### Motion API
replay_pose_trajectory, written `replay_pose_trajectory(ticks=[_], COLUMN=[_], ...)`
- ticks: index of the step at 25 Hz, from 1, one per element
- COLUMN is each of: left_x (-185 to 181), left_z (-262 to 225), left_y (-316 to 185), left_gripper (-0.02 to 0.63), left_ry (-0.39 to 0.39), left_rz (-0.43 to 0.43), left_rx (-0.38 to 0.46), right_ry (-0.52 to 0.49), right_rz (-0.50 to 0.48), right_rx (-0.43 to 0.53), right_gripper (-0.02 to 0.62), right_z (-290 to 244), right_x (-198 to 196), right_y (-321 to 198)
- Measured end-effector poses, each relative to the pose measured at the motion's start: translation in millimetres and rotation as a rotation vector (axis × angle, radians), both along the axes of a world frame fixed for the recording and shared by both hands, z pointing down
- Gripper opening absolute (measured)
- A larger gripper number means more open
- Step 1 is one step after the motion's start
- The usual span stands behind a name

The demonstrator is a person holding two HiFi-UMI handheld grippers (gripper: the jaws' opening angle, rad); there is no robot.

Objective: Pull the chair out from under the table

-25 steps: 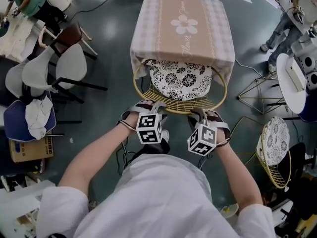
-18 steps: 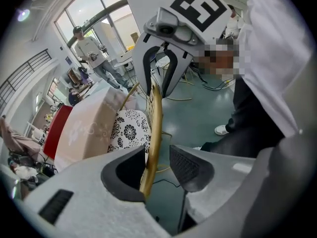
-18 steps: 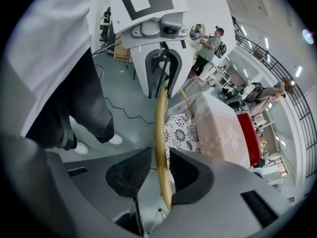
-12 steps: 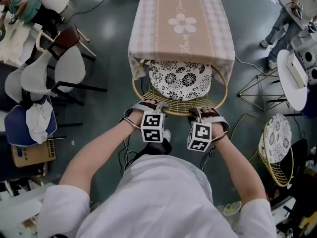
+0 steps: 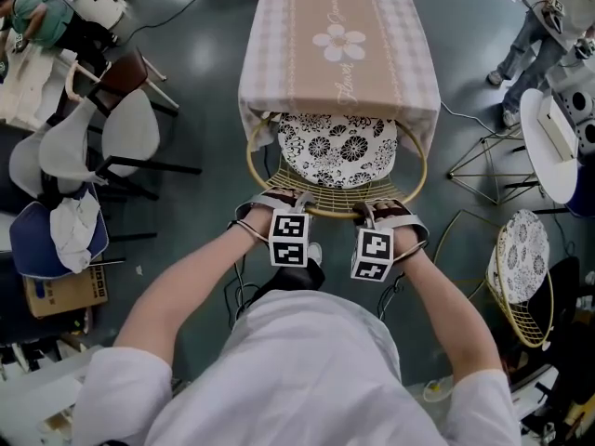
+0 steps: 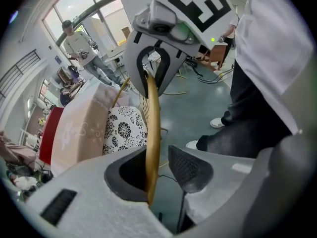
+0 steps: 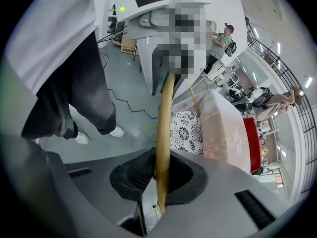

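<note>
A gold wire chair (image 5: 327,210) with a black-and-white floral cushion (image 5: 339,147) is tucked under a table in a pink cloth (image 5: 339,45). Both grippers point steeply down at the chair's back rim. My left gripper (image 5: 276,203) is open. The rim (image 6: 152,133) passes between its jaws, against the inner one, with a gap to the ribbed pad (image 6: 185,167). My right gripper (image 5: 381,210) has just been closing, and its pads now pinch the rim (image 7: 164,123). Each gripper view shows the other gripper farther along the rim.
Grey and brown chairs (image 5: 112,137) stand at the left, above a cardboard box (image 5: 60,291). A second gold wire chair (image 5: 516,282) and a white round table (image 5: 548,147) are at the right. Cables lie on the floor. People stand at both far corners.
Both grippers have settled down and slightly forward onto the chair's back rim. The chair and table have not moved.
</note>
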State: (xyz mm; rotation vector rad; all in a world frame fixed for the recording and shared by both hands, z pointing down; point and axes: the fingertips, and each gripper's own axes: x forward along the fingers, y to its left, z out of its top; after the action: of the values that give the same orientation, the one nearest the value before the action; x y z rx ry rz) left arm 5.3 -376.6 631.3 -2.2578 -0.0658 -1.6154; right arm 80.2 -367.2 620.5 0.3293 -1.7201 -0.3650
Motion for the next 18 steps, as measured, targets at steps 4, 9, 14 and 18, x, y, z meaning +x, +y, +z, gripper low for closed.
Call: replay_pose_trajectory(ticks=[4,9,14,18], left_x=[0.5,1.1,-0.1,0.3], left_z=[-0.1,-1.2,1.3,3.0], left_y=[-6.3,-7.0,-6.0,-1.6], left_gripper=[0.038,0.037,0.034,0.034], left_ry=[-0.019,-0.024,-0.050,-0.061], left_rz=[0.011,-0.003,-0.016,-0.019], left_rx=[0.039,0.036,0.020,0.010], right_ry=[0.014,0.006,0.004,0.002], right_rz=[-0.018,-0.008,0.000,0.004], right_rx=[0.000,0.005,0.004,-0.004], right_gripper=[0.035,0.034,0.034,0.034], right_z=[1.8,-0.1,0.8,1.7], right_x=[-0.2,0.5,-0.2,-0.1], right_y=[1.5,0.2,1.3,4.8])
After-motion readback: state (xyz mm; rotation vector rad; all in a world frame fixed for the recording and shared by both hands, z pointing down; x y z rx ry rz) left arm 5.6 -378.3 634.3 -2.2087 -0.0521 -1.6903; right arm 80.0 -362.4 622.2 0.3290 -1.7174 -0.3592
